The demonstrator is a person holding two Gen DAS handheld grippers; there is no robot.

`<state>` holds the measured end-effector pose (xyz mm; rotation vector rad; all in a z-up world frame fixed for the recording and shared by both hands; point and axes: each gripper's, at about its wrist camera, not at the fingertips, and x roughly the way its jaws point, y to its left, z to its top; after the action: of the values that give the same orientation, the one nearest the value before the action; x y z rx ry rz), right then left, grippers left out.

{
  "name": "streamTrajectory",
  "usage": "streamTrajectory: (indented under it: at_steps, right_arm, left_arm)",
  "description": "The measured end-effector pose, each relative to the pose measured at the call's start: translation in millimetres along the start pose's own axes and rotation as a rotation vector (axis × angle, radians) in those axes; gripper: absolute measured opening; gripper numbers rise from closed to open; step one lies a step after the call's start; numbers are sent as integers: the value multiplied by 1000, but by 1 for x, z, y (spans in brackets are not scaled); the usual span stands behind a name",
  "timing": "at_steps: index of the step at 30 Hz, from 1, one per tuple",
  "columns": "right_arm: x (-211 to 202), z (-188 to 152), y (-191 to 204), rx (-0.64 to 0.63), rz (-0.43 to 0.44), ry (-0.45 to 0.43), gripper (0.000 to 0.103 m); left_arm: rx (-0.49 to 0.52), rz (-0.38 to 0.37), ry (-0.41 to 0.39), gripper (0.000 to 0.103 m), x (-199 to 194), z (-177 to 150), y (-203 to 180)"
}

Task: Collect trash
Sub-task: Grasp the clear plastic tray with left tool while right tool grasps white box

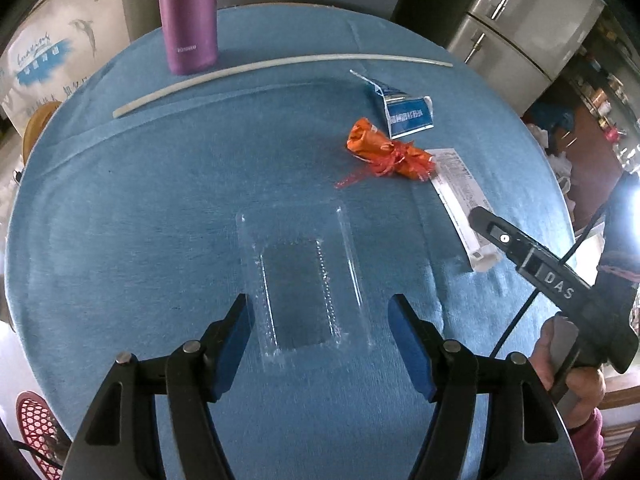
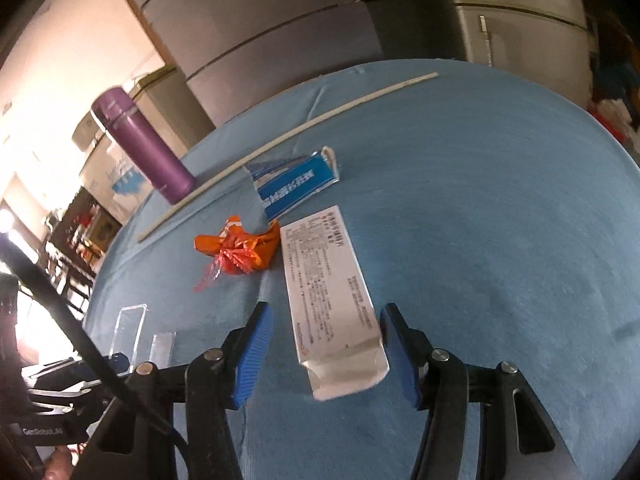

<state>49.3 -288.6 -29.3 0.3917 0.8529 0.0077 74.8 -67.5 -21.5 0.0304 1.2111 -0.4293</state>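
Observation:
A clear plastic tray [image 1: 304,280] lies flat on the blue tablecloth [image 1: 140,200]. My left gripper [image 1: 319,302] points down over it, open, one finger on each side of its near end. A long white carton [image 2: 332,292] lies between the fingers of my right gripper [image 2: 326,310], which is open; the right pad is close to the carton's edge. In the left wrist view that carton [image 1: 460,200] lies under the right gripper [image 1: 480,218]. A crumpled orange wrapper [image 1: 384,152] [image 2: 240,250] and a torn blue-and-white carton [image 1: 404,114] [image 2: 292,188] lie farther back.
A purple bottle [image 1: 188,16] [image 2: 144,148] stands at the far left of the table, with a long white stick [image 1: 260,70] [image 2: 280,140] lying across the cloth in front of it. Grey fridges [image 1: 520,32] stand behind. A red basket [image 1: 34,428] is down at the left.

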Motion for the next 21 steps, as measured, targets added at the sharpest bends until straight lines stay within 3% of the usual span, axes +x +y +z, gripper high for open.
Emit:
streamTrajectory:
  at_steps: [3, 6, 8, 10, 21]
  right_arm:
    - [6, 0, 6, -29, -33, -14, 60]
    - [8, -1, 11, -62, -63, -21, 59]
    - [11, -3, 17, -108, -107, -22, 48]
    - [10, -4, 21, -122, -126, -26, 46]
    - [-24, -30, 24, -18, -47, -32, 46]
  left_arm:
    - [-7, -17, 7, 69, 6, 0, 2]
    - [-10, -36, 0, 62, 5, -4, 8]
    - [-8, -40, -13, 60, 4, -4, 9]
    - [-10, -43, -22, 58, 2, -6, 12]
    - [1, -5, -62, 55, -31, -37, 18]
